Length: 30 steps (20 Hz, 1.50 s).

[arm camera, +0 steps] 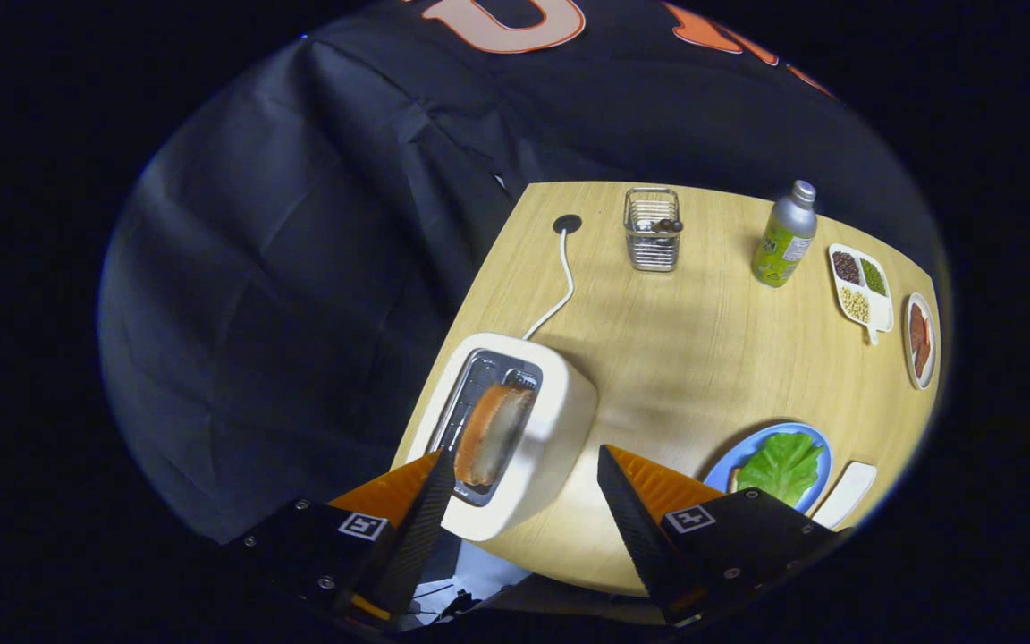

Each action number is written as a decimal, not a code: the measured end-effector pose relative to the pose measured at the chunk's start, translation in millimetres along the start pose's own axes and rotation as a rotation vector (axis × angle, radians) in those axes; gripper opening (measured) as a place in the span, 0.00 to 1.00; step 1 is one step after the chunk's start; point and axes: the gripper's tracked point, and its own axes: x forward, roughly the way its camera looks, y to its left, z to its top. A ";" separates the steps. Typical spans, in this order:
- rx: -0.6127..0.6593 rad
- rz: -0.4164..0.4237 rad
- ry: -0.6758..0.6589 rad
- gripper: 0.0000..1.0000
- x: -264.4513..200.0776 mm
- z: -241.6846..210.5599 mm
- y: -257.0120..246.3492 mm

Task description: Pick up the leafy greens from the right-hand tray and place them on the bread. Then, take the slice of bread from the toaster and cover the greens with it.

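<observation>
A white toaster (551, 420) stands at the table's near left corner, with a slice of bread (493, 434) sticking up out of its slot. My gripper (528, 461) hovers above the toaster, open, its fingers spread to either side of it and touching nothing. The bread slice lies just ahead of the left fingertip (443, 465). To the right of the right finger (622, 487), a blue plate (814, 443) holds leafy greens (781, 465) lying on a bread slice whose edge peeks out at the left.
The toaster's white cord (564, 286) runs to a hole in the wooden table (685, 358). At the back stand a wire basket (652, 230) and a bottle (785, 237). A divided dish of beans (860, 282), a small plate (920, 340) and a white tray (846, 492) sit right.
</observation>
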 end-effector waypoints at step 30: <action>0.078 -0.074 0.122 0.15 58.2 -9.3 13.8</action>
